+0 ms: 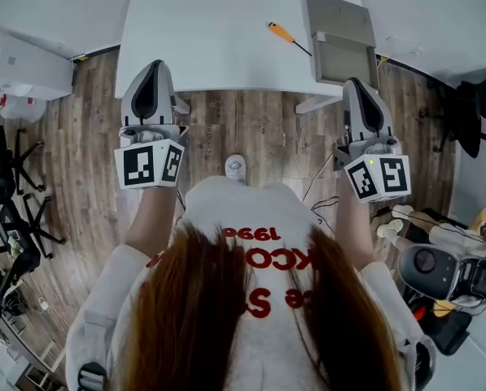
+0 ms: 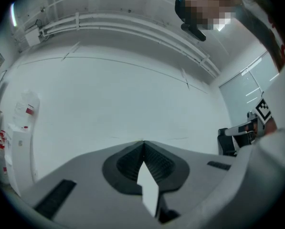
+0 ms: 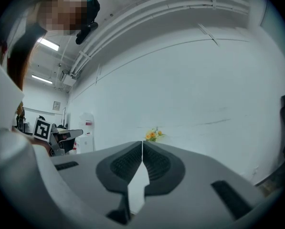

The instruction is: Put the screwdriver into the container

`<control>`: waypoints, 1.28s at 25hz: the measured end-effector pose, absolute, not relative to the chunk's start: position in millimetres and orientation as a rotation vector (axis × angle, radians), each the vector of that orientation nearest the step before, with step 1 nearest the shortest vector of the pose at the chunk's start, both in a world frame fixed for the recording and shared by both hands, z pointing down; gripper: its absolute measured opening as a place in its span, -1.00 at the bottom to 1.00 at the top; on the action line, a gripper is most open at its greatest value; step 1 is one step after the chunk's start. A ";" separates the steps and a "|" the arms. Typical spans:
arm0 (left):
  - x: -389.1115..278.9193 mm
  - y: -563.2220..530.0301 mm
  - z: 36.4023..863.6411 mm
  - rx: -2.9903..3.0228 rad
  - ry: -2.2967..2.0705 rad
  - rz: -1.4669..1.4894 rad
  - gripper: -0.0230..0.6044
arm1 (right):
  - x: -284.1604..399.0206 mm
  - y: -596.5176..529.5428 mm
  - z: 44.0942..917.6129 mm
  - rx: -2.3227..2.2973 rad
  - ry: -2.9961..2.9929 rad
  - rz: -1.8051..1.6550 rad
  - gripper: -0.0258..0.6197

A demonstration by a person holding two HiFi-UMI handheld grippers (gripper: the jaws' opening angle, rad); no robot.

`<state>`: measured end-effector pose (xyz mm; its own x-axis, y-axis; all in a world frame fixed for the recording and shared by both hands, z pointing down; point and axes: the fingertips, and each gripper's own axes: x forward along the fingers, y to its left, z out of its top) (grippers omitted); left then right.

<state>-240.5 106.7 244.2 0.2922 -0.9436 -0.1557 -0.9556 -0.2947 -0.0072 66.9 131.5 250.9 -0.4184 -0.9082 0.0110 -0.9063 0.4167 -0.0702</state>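
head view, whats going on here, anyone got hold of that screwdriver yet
Not yet. A person stands at a white table with a gripper in each hand. The left gripper and right gripper are both shut with nothing between their jaws, held near the table's front edge. The orange-handled screwdriver lies untouched on the table, just left of the grey container.

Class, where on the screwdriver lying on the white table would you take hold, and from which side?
Take the screwdriver by its orange handle, the thicker end and probably the surest hold. It lies flat and slanted on the table, so come down from above, with the jaws set across the handle.
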 end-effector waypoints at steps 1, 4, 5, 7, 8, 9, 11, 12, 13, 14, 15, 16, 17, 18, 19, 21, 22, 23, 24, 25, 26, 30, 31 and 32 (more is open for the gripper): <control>-241.1 103.6 245.5 -2.449 1.803 0.185 -0.91 | 65.0 128.9 251.5 -1.678 2.623 -0.103 -0.90; -242.4 97.3 250.0 -2.464 1.794 0.181 -0.90 | 59.0 123.0 253.4 -1.676 2.629 -0.105 -0.90; -243.0 95.6 251.5 -2.469 1.792 0.179 -0.91 | 56.8 121.2 253.8 -1.674 2.631 -0.105 -0.90; -245.4 92.9 254.1 -2.477 1.790 0.175 -0.90 | 51.8 118.2 254.2 -1.669 2.638 -0.107 -0.90; -247.1 91.9 255.1 -2.480 1.791 0.175 -0.91 | 49.3 117.1 254.2 -1.667 2.642 -0.106 -0.90; -248.7 91.2 255.9 -2.481 1.792 0.175 -0.90 | 47.0 116.1 254.1 -1.664 2.646 -0.105 -0.90; -251.3 90.5 256.7 -2.480 1.795 0.177 -0.91 | 43.3 114.9 254.1 -1.658 2.656 -0.103 -0.90; -252.2 90.1 257.1 -2.480 1.796 0.177 -0.90 | 41.8 114.3 254.3 -1.655 2.662 -0.104 -0.90; -252.8 89.5 257.7 -2.481 1.798 0.177 -0.91 | 40.5 113.6 254.8 -1.652 2.670 -0.104 -0.90; -253.1 88.8 258.5 -2.482 1.799 0.176 -0.90 | 39.8 112.8 255.5 -1.650 2.678 -0.105 -0.90; -253.2 87.9 259.4 -2.484 1.799 0.175 -0.91 | 39.9 112.0 256.4 -1.651 2.683 -0.106 -0.90; -253.1 87.0 260.4 -2.486 1.799 0.173 -0.90 | 40.8 111.5 257.3 -1.655 2.684 -0.108 -0.90; -252.9 86.0 261.6 -2.489 1.799 0.170 -0.90 | 42.0 111.2 258.2 -1.659 2.682 -0.111 -0.90; -252.4 84.9 263.0 -2.493 1.798 0.166 -0.90 | 43.3 110.9 259.2 -1.663 2.679 -0.114 -0.90; -251.5 83.4 264.6 -2.498 1.797 0.163 -0.91 | 44.7 110.6 260.5 -1.669 2.676 -0.119 -0.90; -249.1 80.3 268.5 -2.508 1.794 0.155 -0.91 | 47.2 109.5 264.3 -1.682 2.675 -0.129 -0.90; -248.0 78.7 270.5 -2.514 1.793 0.152 -0.90 | 48.3 108.7 266.9 -1.693 2.676 -0.133 -0.90; -247.0 77.2 272.5 -2.519 1.792 0.150 -0.90 | 49.4 107.9 269.5 -1.707 2.679 -0.135 -0.90; -246.0 75.8 274.1 -2.524 1.791 0.148 -0.91 | 50.6 107.0 271.5 -1.721 2.681 -0.136 -0.90; -245.1 74.3 275.3 -2.528 1.790 0.147 -0.90 | 51.7 105.9 272.3 -1.732 2.682 -0.136 -0.90; -244.2 72.7 276.1 -2.531 1.789 0.146 -0.91 | 52.4 104.6 272.1 -1.736 2.681 -0.135 -0.90; -247.7 65.3 276.6 -2.531 1.792 0.147 -0.90 | 47.7 95.9 269.5 -1.725 2.688 -0.126 -0.90; -249.0 62.0 276.6 -2.527 1.798 0.149 -0.91 | 46.6 91.5 270.0 -1.722 2.692 -0.126 -0.90; -249.4 57.9 276.9 -2.521 1.806 0.152 -0.90 | 46.3 85.7 271.3 -1.720 2.698 -0.127 -0.90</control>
